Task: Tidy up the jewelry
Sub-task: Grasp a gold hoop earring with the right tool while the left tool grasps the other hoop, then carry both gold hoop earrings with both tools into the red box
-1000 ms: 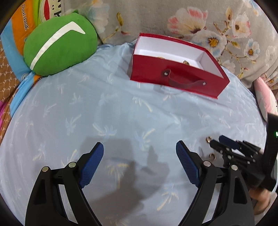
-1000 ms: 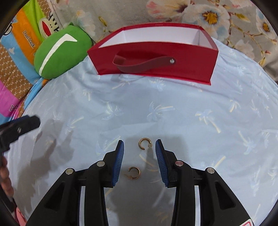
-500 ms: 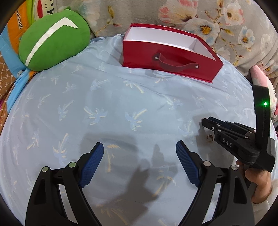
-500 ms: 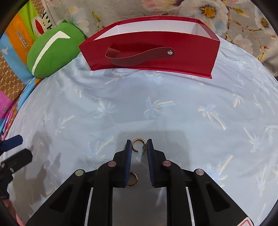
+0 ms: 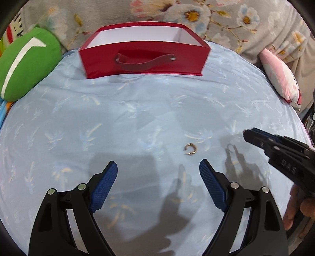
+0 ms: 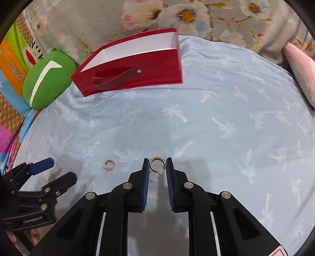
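A gift box stands at the far end of the bed sheet, its open top up and its handle on the near wall. A round cushion lies left of the box, touching the sheet's edge; a second cushion lies at the right edge. Behind them all hangs a flowered blanket. In the near middle of the sheet lies one hoop earring, just ahead of the left gripper. To its right, the right gripper holds a second hoop earring between its fingertips, above the sheet.
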